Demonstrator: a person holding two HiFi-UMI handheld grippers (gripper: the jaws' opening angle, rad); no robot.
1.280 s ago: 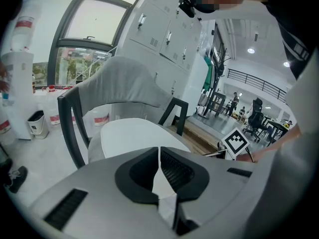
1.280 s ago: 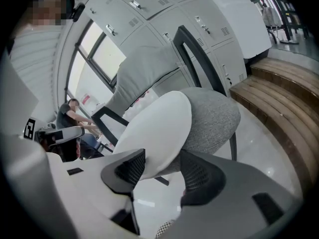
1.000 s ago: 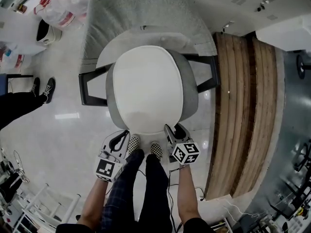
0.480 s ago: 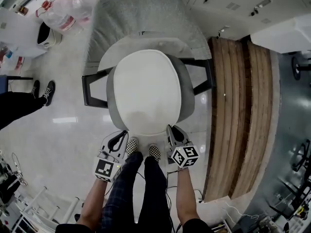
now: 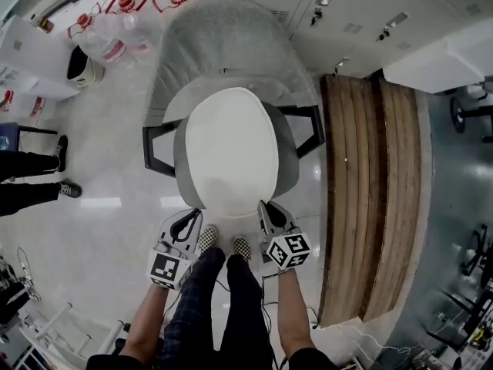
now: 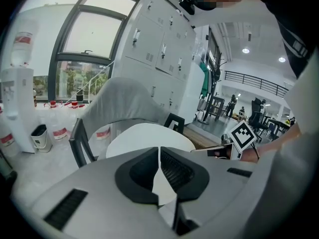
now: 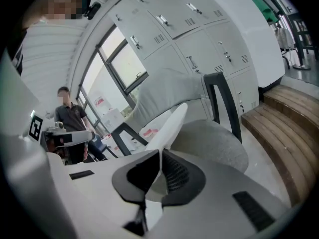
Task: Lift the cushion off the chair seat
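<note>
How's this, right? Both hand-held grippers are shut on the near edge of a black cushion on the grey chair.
Not black: the head view shows the cushion is white. Rest stands: left hand-held gripper and right hand-held gripper, whose jaws have just been closing, are shut on its near edge, on the grey chair.

Open-plan office or lab hall: white metal lockers [image 5: 339,14] line the wall ahead of the right gripper [image 5: 266,209], with slatted wooden steps [image 5: 370,191] to its right. Water-cooler jugs [image 5: 108,41] and a dispenser [image 6: 12,93] stand ahead and left of the left gripper [image 5: 194,216] on glossy pale flooring [image 5: 100,230]. Farther right, a railed mezzanine [image 6: 254,81] overlooks desk chairs [image 6: 256,118].
</note>
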